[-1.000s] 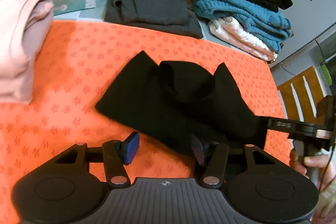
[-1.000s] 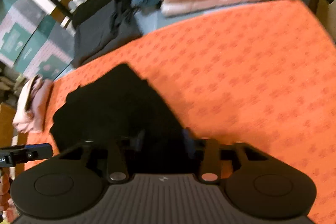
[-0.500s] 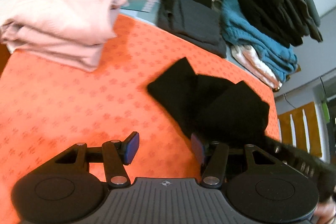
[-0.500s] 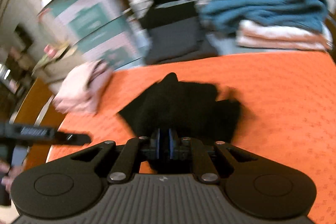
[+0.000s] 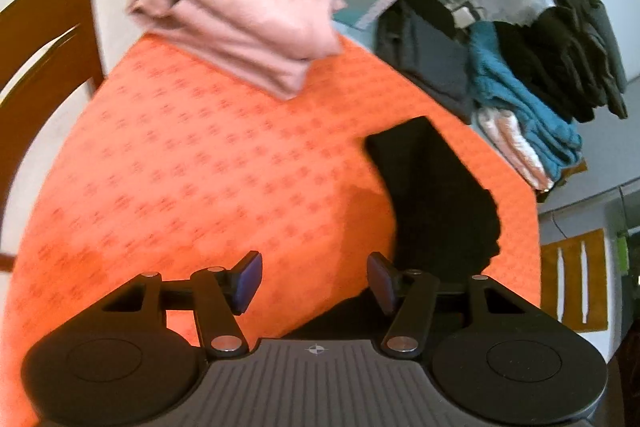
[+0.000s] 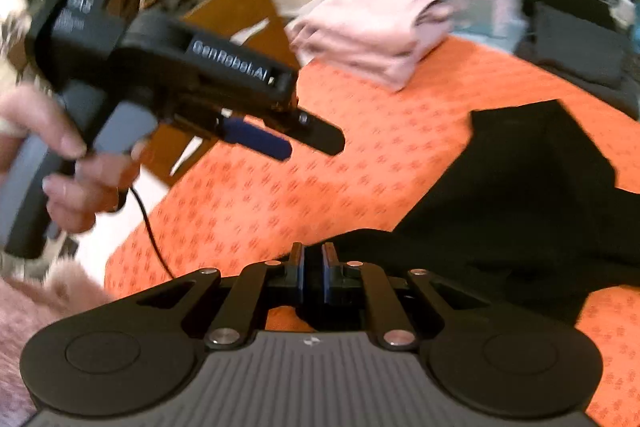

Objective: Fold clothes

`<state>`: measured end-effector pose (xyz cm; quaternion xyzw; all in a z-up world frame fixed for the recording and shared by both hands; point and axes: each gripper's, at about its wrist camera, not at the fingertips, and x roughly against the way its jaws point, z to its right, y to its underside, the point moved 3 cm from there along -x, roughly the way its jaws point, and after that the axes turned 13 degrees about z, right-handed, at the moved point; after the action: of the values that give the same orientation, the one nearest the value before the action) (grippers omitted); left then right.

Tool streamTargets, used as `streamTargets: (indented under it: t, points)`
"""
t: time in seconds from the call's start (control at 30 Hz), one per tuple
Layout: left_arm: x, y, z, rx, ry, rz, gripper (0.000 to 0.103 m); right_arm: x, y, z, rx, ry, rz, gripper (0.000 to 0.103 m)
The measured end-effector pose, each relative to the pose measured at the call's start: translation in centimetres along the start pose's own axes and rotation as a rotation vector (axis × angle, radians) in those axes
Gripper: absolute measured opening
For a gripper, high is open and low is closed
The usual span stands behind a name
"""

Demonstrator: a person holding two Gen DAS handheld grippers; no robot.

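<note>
The left gripper hangs with its jaws spread wide and empty, its handle wrapped by a hand. The right gripper's jaws are pressed nearly together.

Orange patterned tablecloth under a black garment and folded pink sweater.

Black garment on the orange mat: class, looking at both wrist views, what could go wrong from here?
1. The right gripper is shut on one edge of the black garment; pulling could drag the whole piece and undo its folds.
2. The left gripper is open over bare orange mat, so nothing pins the cloth down.
3. The folded pink garment lies close by and could get bumped.
</note>
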<state>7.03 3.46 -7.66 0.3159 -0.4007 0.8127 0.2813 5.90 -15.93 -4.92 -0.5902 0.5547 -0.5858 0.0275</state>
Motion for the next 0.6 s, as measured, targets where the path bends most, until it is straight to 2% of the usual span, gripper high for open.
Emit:
streamTargets:
  t: [0.1, 0.23, 0.43, 0.6]
  points:
    - [0.7, 1.0, -1.7, 0.031, -0.023, -0.008, 0.062, 0.2, 0.5, -0.6, 0.01, 0.008, -0.014, 0.01]
    - [1.3, 2.3, -3.5, 0.062, -0.047, -0.026, 0.062, 1.3, 0.6, 0.2, -0.025, 0.066, 0.027, 0.01]
    - [1.9, 3.8, -3.6, 0.032, -0.047, -0.037, 0.063, 6.4, 0.5, 5.0, -0.148, 0.272, 0.169, 0.009]
    - [1.7, 4.9, -2.0, -0.02, 0.013, -0.07, 0.065, 11.3, 1.0, 9.3, -0.26, 0.443, 0.276, 0.009]
